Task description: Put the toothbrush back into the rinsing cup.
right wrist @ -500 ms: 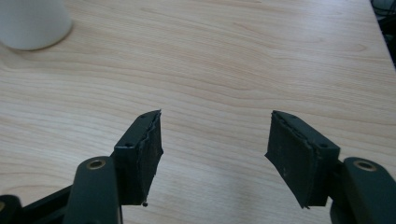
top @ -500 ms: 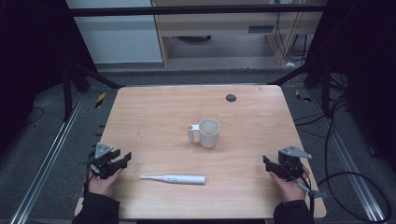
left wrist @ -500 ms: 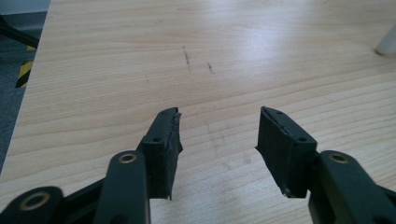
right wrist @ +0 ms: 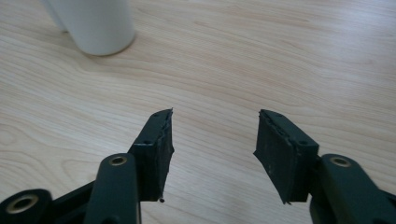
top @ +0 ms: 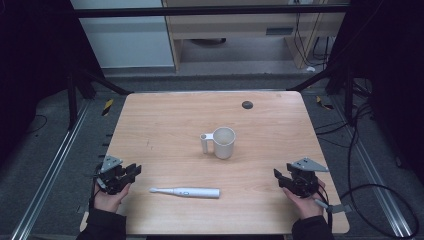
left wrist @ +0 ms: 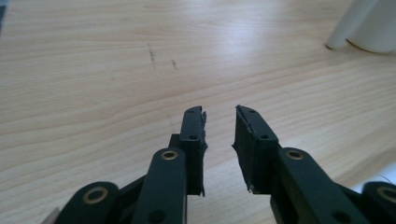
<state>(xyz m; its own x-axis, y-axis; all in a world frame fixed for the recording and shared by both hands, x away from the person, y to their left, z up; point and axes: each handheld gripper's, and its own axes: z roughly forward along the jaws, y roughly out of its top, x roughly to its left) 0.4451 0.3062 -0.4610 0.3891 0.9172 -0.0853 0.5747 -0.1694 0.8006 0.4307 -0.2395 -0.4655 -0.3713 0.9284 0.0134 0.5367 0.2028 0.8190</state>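
On the near edge of the pale wood-grain desk [top: 165,125], the left gripper [top: 131,171] sits low at the left corner, its black fingers [left wrist: 194,140] parted by a narrow gap with nothing between them. Over at the right corner the right gripper [top: 279,176] rests too, fingers [right wrist: 156,149] set wider, bare wood showing in the gap. Between the two, just beside the front edge, lies a white electric toothbrush [top: 185,191], long, slim and smooth, flat on its side with the brush head pointing toward the left gripper, clear of both grippers. Farther back, near the middle, stands a white mug [top: 223,142], upright, round and glossy, its handle turned left; it is well apart from the toothbrush. A small dark round disc [top: 247,104] sits near the far edge. Nothing lies between either gripper and the toothbrush. Faint dark scuff marks [left wrist: 152,53] streak the wood ahead of the left fingers.
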